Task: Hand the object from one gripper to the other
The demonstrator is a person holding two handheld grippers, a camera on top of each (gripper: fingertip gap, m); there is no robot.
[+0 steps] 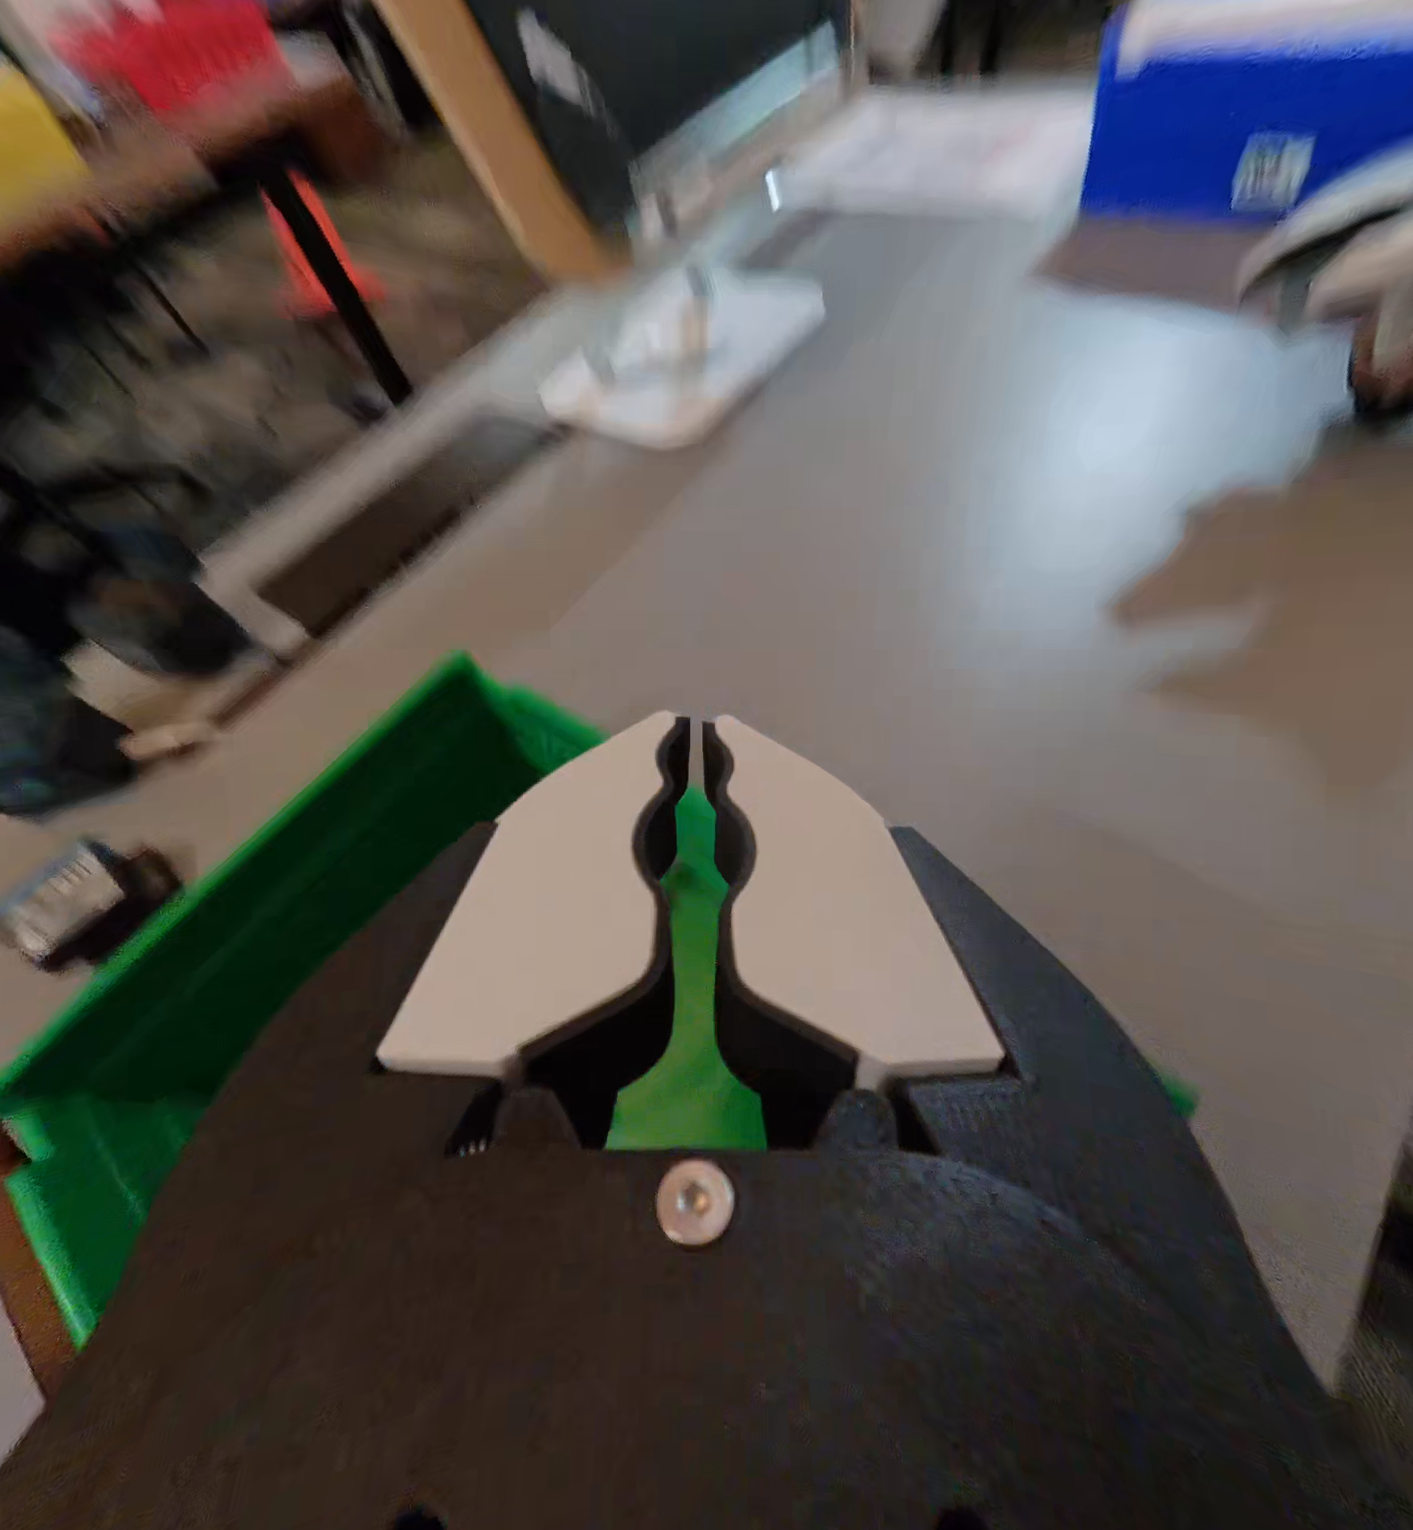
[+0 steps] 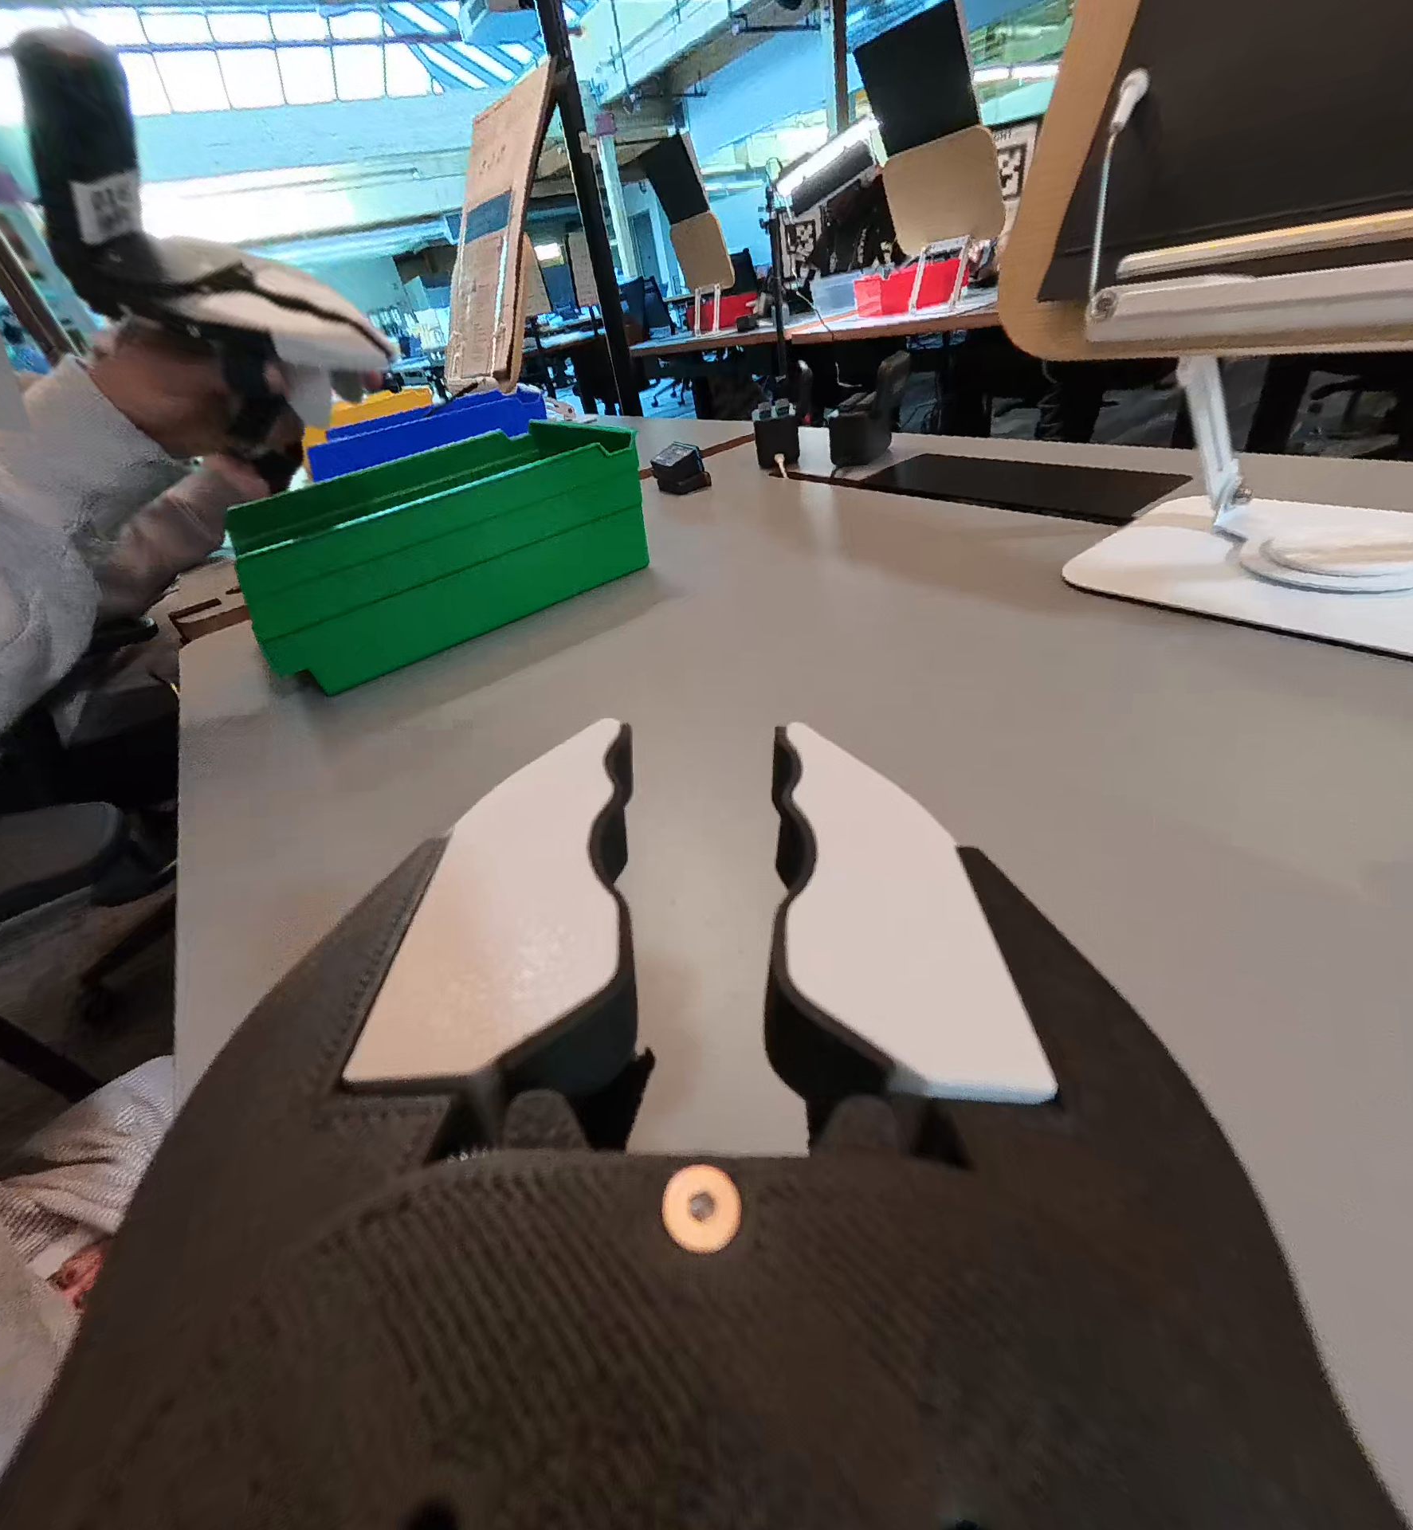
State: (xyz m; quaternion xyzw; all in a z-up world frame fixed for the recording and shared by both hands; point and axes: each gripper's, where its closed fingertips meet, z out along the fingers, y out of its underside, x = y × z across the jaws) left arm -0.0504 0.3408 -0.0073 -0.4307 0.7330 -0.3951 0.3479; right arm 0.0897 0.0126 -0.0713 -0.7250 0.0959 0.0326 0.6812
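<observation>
1. I cannot pick out the object to be handed over in either view. Nothing lies on the bare grey table [image 2: 935,745] between the grippers, and the part of the green bin [image 1: 214,894] floor that I can see looks empty
2. My left gripper [image 1: 696,728] hangs over the near end of that bin with its fingers drawn almost together. A pale sliver shows between the tips. The view is smeared, so I cannot tell whether that is a thin object pinched there or just the table seen through the gap
3. My right gripper [image 2: 699,733] sits low over the table with its fingers apart and nothing between them, pointing towards the bin from well away
4. Handling, as a guess: anything that fits in so narrow a gap must be thin and light, perhaps flat like a card or a strip. It could slip or flex, so I would take it across its flat faces, near the free end that sticks out past the other gripper's tips
5. Looks: beyond that pale sliver I can give no colour or shape
6. Behind the green bin stands a blue bin [image 2: 438,426], and a white monitor stand [image 2: 1266,571] is off to the right
</observation>
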